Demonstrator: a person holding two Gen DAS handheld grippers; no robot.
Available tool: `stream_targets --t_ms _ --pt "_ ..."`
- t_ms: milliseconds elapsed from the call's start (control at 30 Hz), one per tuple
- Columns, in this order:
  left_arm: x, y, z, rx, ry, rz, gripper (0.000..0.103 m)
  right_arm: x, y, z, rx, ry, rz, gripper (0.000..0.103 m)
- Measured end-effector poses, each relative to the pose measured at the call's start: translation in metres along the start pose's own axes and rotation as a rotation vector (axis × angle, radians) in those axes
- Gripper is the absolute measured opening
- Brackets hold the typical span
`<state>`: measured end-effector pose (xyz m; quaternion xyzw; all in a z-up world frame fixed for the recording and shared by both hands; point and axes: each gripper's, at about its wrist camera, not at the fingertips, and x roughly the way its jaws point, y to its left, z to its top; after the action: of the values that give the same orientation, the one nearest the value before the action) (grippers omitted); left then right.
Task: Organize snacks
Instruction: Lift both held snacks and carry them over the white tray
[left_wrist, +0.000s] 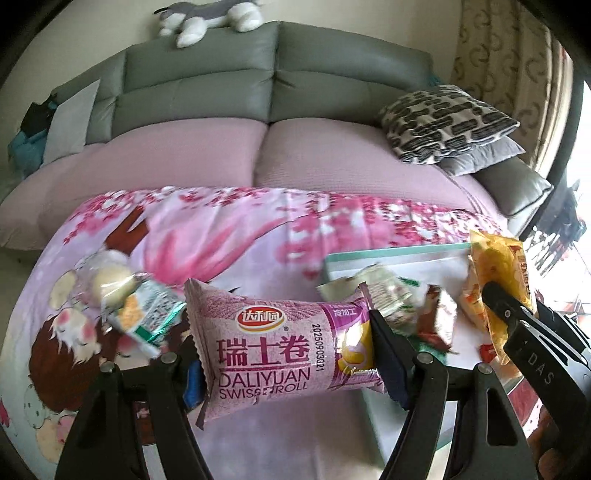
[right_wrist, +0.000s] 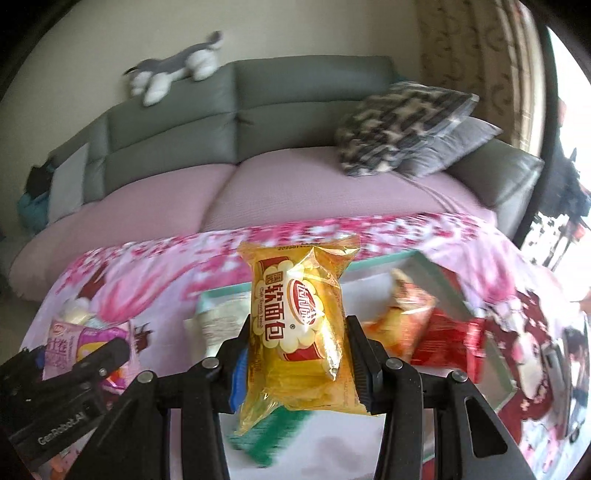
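My left gripper (left_wrist: 284, 343) is shut on a pink Swiss roll packet (left_wrist: 273, 350), held crosswise above the pink floral tablecloth (left_wrist: 221, 236). My right gripper (right_wrist: 297, 347) is shut on a yellow soft bread packet (right_wrist: 299, 328), held upright above a white tray with a teal rim (right_wrist: 439, 286). The right gripper and its yellow packet (left_wrist: 498, 280) also show at the right of the left wrist view. The left gripper with the pink packet (right_wrist: 66, 350) shows at the lower left of the right wrist view.
The tray (left_wrist: 388, 254) holds several snack packets: a green-white one (left_wrist: 384, 295), a brown one (left_wrist: 436, 317), an orange one (right_wrist: 402, 317) and a red one (right_wrist: 450, 339). A green packet (left_wrist: 147, 314) and a pale bun (left_wrist: 107, 280) lie left on the cloth. A sofa (left_wrist: 258, 147) stands behind.
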<state>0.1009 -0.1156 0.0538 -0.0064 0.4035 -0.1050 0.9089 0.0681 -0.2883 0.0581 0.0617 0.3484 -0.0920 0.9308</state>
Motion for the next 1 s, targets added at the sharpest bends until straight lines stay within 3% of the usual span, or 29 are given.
stream_targets --t_ms 433,1000 --pt "0.022 -0.072 0.001 0.13 -0.008 -0.04 0.076 0.0 -0.081 -0.003 0.139 0.021 -0.089 0.048" --pt "0.04 -0.113 0.002 0.177 -0.035 -0.031 0.076 0.017 -0.108 -0.014 0.199 0.071 -0.073 0.048"
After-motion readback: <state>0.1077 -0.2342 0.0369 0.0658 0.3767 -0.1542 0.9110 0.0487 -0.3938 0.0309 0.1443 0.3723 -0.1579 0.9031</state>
